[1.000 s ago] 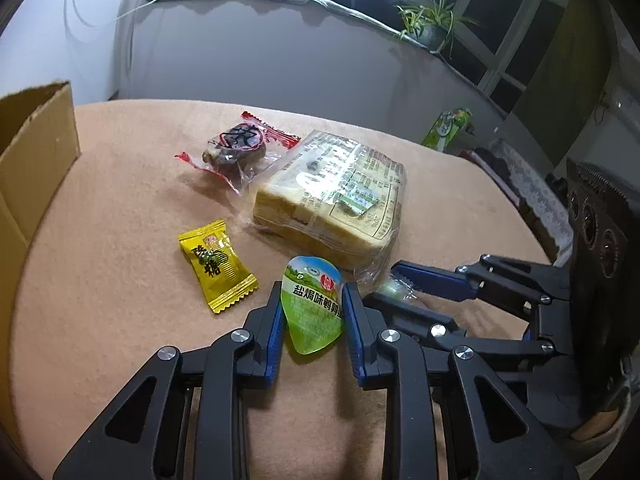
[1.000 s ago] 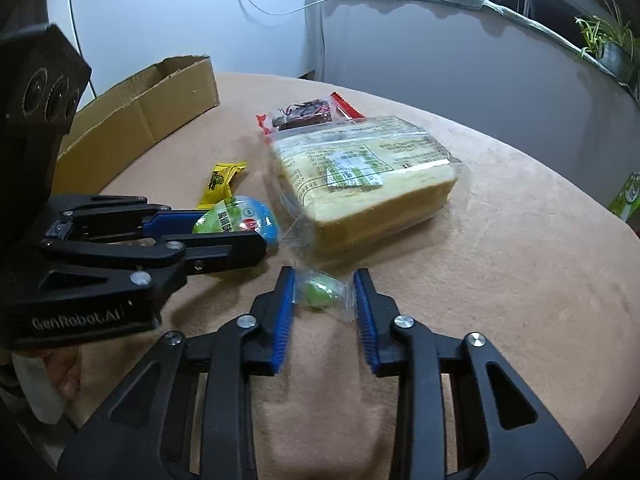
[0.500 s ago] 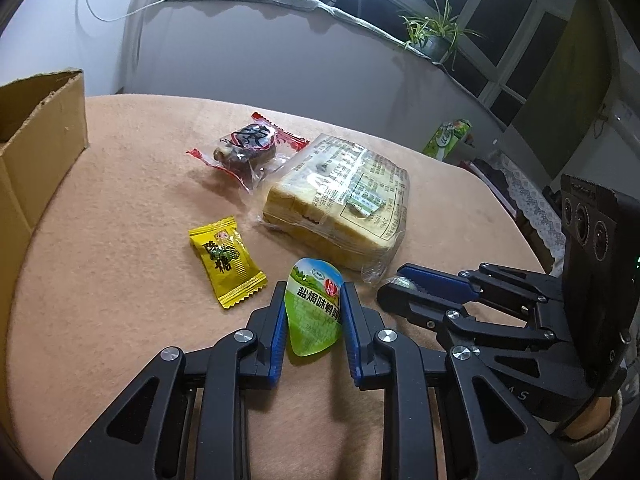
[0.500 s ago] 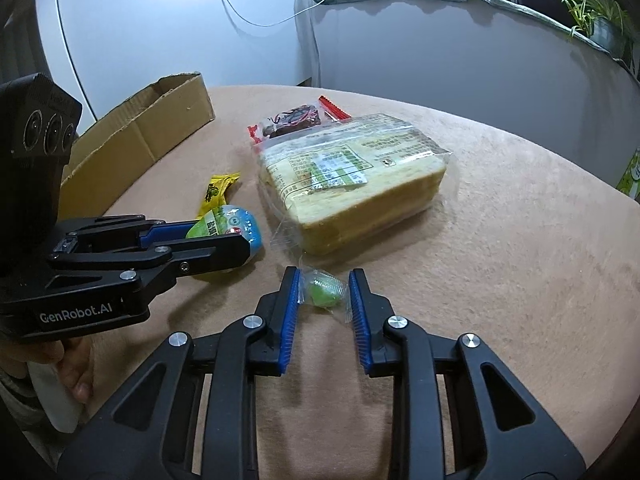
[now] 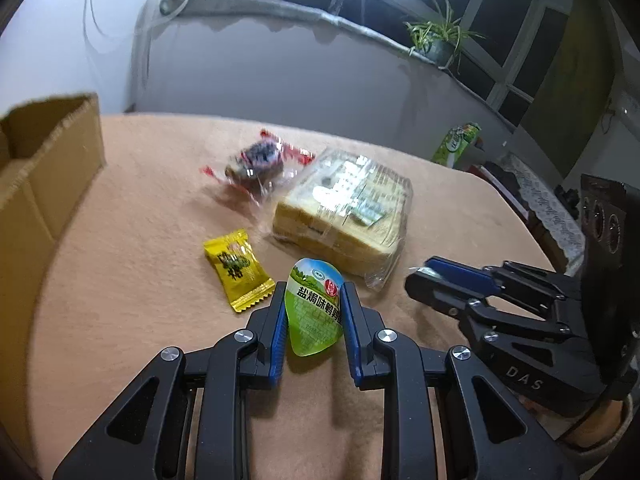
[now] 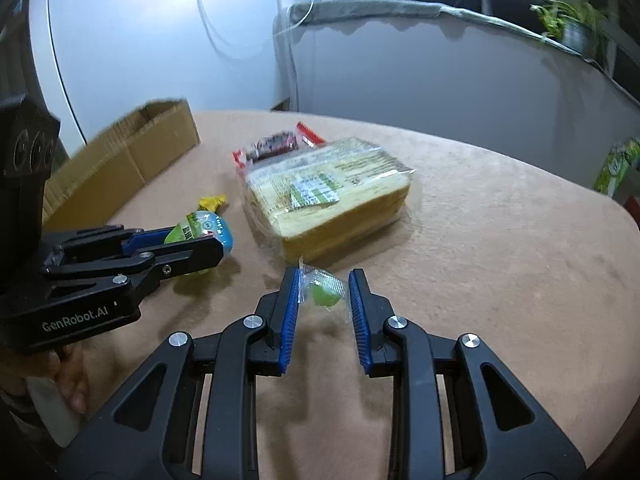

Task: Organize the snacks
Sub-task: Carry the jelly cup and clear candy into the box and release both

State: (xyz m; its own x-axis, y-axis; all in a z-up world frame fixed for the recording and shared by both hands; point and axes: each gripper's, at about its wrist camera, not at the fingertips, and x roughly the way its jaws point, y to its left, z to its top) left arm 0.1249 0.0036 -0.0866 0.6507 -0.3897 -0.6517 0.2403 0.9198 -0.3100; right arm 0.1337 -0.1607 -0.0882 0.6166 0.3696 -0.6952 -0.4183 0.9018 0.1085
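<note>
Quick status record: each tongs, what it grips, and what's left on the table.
left tongs: shut on green jelly cup, off the cloth
right tongs: shut on small green candy
on table: yellow candy, bread pack, red-wrapped snack
cardboard box: at left edge, inside hidden
</note>
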